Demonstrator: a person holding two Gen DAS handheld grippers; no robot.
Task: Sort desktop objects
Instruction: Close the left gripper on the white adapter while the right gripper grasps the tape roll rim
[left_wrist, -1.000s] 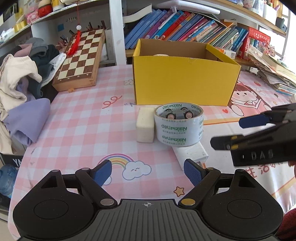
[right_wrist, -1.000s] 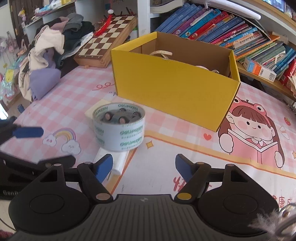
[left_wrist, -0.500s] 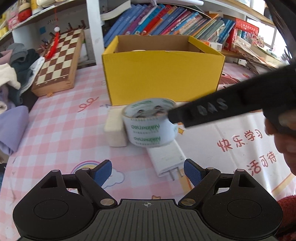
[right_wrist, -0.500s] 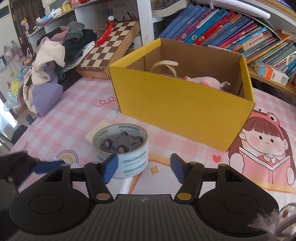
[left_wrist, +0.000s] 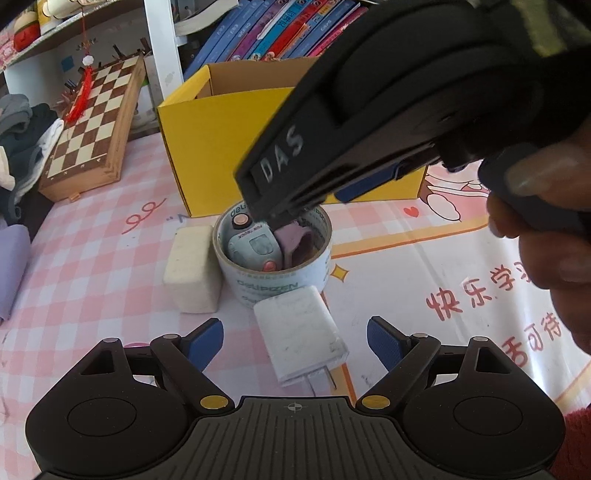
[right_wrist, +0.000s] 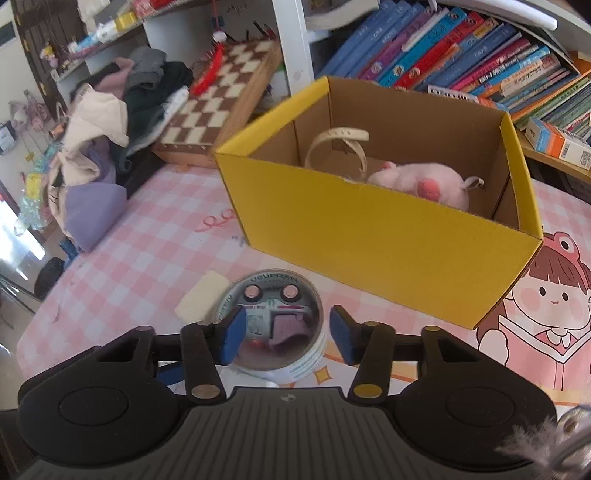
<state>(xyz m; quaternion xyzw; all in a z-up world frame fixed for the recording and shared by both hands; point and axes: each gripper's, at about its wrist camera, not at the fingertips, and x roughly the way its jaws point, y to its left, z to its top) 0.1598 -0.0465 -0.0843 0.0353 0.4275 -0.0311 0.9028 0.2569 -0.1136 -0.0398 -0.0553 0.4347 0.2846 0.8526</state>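
Pink checked cloth (left_wrist: 92, 258) covers our desk, bookshelves behind. From the left wrist view, our left gripper (left_wrist: 293, 341) hangs wide open and empty over the white charger (left_wrist: 301, 332), well short of the tape roll (left_wrist: 273, 284). From the right wrist view, our right gripper (right_wrist: 282, 338) — nearer, part open, gripping nothing — straddles the toy car (right_wrist: 267, 317) inside the roll, just before the yellow box (right_wrist: 373, 236).

Sunlit bookshelves (right_wrist: 480, 55) stand behind the checked table (left_wrist: 92, 258).
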